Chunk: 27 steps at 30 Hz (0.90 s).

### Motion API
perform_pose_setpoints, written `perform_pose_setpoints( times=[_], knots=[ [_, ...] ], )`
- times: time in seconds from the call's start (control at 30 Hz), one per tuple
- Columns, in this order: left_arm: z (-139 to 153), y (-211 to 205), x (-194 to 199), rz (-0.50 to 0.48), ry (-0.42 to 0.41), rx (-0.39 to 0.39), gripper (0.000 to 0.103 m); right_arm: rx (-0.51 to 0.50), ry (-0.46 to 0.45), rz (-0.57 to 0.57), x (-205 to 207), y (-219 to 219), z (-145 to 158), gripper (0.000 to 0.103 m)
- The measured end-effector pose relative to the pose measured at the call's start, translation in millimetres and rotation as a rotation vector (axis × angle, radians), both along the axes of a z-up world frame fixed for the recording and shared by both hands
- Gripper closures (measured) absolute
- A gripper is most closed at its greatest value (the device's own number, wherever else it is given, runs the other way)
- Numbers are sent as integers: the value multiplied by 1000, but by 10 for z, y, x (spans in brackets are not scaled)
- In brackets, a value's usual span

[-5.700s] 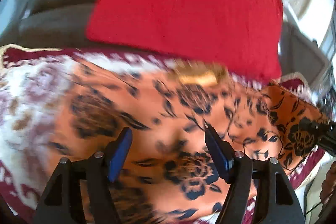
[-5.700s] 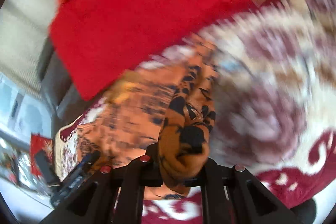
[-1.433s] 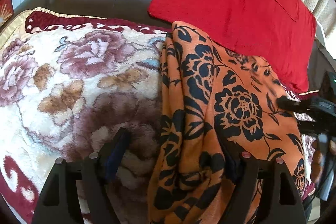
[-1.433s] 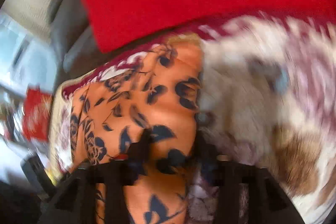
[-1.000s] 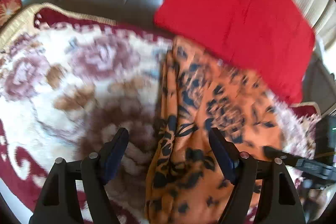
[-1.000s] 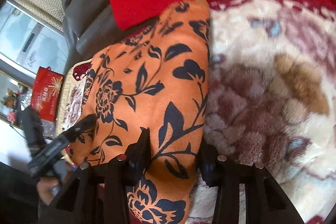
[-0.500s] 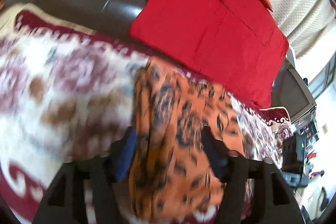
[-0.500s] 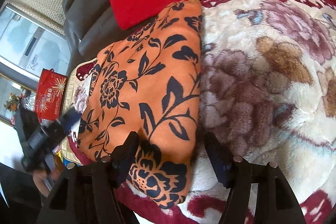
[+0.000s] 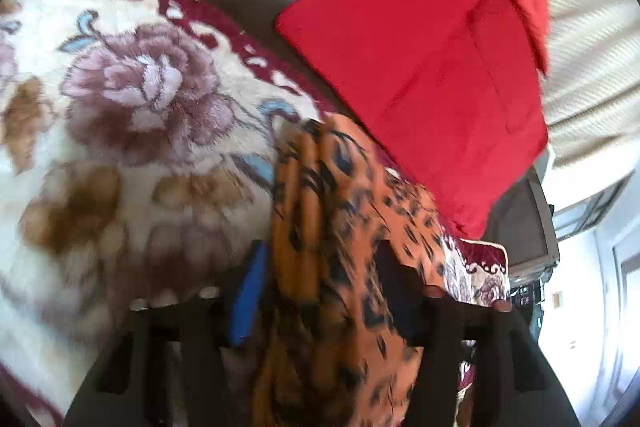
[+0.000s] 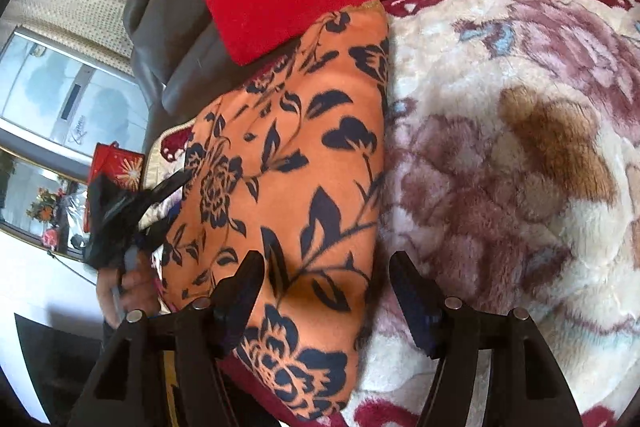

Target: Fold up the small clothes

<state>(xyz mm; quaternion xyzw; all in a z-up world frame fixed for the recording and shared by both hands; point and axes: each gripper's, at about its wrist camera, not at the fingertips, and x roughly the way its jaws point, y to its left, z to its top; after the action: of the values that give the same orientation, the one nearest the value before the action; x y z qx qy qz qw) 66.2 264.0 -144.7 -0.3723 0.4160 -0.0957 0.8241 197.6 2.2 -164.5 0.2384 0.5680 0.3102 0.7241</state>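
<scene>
As the left gripper (image 9: pixel 320 291) closes around the cloth's (image 10: pixel 280 163) folded edge at six o'clock, right gripper (image 10: pixel 324 291) opens, releasing its corner flat.

Daylight was bright, blown out at the window (image 9: pixel 592 307) in the left wrist view. That view was motion-blurred, worst on the orange cloth (image 9: pixel 332 267); the right wrist view stayed sharp. Fisheye edges curved into black corners.

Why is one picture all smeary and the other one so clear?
Left wrist view: the orange cloth and near blanket smear with motion blur, and the window glares white. Right wrist view: sharp, though the fisheye bends the edges.
</scene>
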Motion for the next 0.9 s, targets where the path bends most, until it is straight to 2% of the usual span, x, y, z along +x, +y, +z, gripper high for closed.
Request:
perform_pose_setpoints(
  times=[0.07, 0.1, 0.13, 0.17, 0.23, 0.3, 0.33, 0.47, 0.53, 0.7, 0.9],
  knots=[
    [3, -143, -156, -25, -28, 32, 43, 15, 12, -8, 50, 43, -36, 27],
    [-18, -166, -206, -29, -23, 70, 54, 17, 22, -2, 72, 67, -69, 27],
    [-120, -265, -200, -38, 38, 159, 77, 11, 24, 7, 79, 84, -94, 27],
    [-208, -293, -202, -36, 67, 161, 79, -5, 14, 16, 73, 110, -98, 27],
    [-184, -281, -249, -1, 51, 127, 80, -45, -8, 27, 19, 152, -51, 27],
    [-72, -316, -306, 19, 32, 148, 79, -58, -23, 28, -96, 137, 40, 27],
    [-22, -348, -342, 17, 31, 183, 78, -60, -25, 24, -137, 121, 63, 27],
    [152, -490, -368, 29, 5, 291, 64, -54, -13, -21, -259, 10, 110, 27],
    [238, -490, -433, 36, -10, 330, 63, -57, -7, -26, -325, -24, 116, 27],
    [432, -525, -564, 53, -47, 385, 39, -57, -9, -25, -487, -64, 128, 27],
    [523, -545, -611, 57, -60, 418, 39, -52, -17, -21, -558, -49, 184, 27]
  ],
)
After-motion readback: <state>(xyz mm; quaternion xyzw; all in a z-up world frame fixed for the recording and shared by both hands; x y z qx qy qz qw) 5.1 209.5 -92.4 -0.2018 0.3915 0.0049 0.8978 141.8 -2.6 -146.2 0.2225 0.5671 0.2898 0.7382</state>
